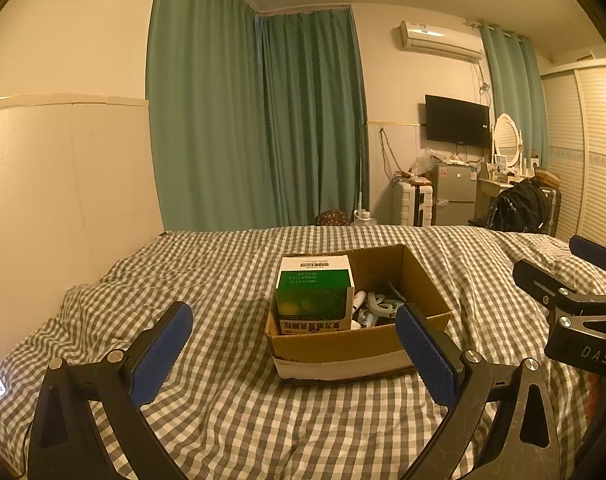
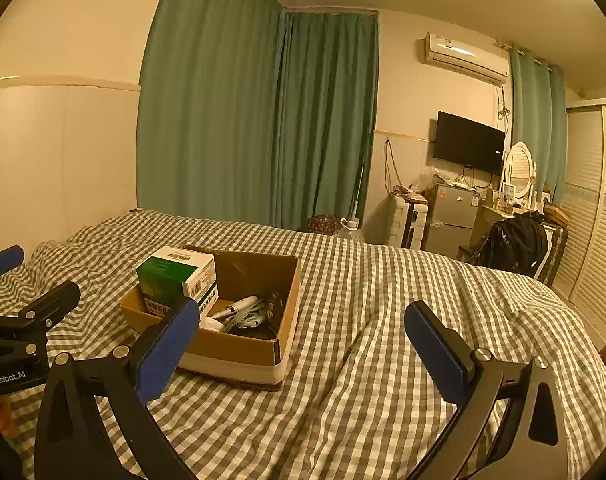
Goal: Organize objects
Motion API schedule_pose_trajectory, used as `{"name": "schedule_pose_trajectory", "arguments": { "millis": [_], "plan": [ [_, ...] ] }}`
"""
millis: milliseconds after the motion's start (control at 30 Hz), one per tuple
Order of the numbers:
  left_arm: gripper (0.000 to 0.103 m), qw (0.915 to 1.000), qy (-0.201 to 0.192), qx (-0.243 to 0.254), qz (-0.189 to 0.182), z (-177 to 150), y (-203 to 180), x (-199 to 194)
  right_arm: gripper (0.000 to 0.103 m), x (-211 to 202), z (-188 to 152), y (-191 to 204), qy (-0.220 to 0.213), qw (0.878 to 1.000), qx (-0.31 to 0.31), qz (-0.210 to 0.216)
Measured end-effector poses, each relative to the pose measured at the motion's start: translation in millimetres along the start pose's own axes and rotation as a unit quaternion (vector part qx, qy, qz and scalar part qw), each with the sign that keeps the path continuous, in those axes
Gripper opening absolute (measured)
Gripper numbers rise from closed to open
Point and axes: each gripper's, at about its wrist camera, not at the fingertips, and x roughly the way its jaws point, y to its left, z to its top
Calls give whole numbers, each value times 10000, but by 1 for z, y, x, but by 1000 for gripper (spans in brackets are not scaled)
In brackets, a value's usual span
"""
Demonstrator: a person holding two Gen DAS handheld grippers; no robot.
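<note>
Both my left tongs point(image 1: 293, 344) and right tongs point(image 2: 301, 338) hang released, grasping nothing, above the bed point(image 1: 223, 420). I judge the green box point(image 1: 314, 294) in the cardboard box point(image 1: 339, 354) needs a square, level pinch across its sides.

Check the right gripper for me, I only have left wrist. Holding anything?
Observer: No. Right gripper is open, nothing between its fingers.
Operator: My finger hides the cardboard box's near right corner. Contents?
Observer: A dark item lies there beside a white tube; I can't identify it.
Operator: Green carton's right side?
Observer: White face with a barcode, carton standing in the box's left end.
</note>
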Motion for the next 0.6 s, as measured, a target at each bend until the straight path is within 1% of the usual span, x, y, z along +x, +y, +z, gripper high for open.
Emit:
{"name": "schedule_pose_trajectory", "arguments": {
  "millis": [267, 433, 600],
  "plan": [
    [103, 10000, -10, -10, 8, 0, 2, -1, 103, 2, -1, 1, 20, 10000, 46, 14],
    [103, 10000, 0, 19, 27, -1, 2, 0, 103, 3, -1, -3, 38, 9995, 252, 178],
    [103, 10000, 19, 3, 1, -1, 3, 1, 103, 5, -2, -1, 48, 9996, 241, 111]
  ]
}}
